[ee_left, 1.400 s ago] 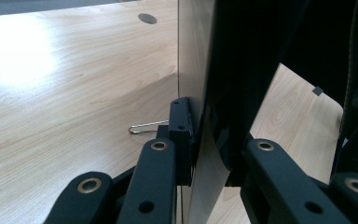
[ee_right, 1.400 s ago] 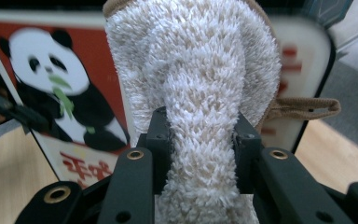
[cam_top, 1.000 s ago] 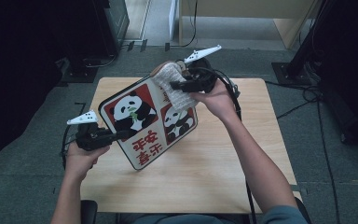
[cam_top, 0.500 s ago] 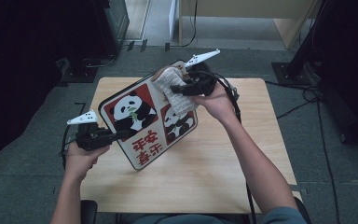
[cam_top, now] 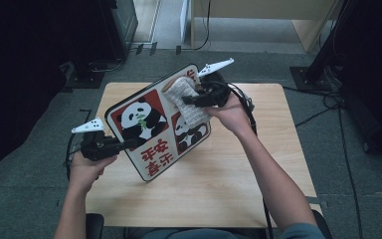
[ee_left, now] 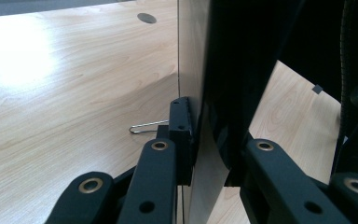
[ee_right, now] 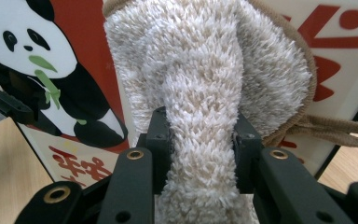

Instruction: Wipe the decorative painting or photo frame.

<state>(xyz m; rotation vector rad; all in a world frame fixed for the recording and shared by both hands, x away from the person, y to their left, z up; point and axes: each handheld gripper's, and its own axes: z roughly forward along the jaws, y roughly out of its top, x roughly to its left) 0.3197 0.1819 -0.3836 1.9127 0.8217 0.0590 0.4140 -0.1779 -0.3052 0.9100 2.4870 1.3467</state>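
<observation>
The left gripper [cam_top: 129, 145] pinches the board's [cam_top: 151, 127] edge, seemingly tilted above the table [cam_top: 258, 164]; the right gripper [cam_top: 188, 100] clamps a cloth [ee_right: 205, 88] against its face.

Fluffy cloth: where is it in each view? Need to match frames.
High view: fluffy cloth upper centre, pressed on the panda board.
Left gripper view: not in it; the board's edge sits between the jaws.
Right gripper view: cloth centre, pinched between the jaws.
Shared landmark: the panda board.
</observation>
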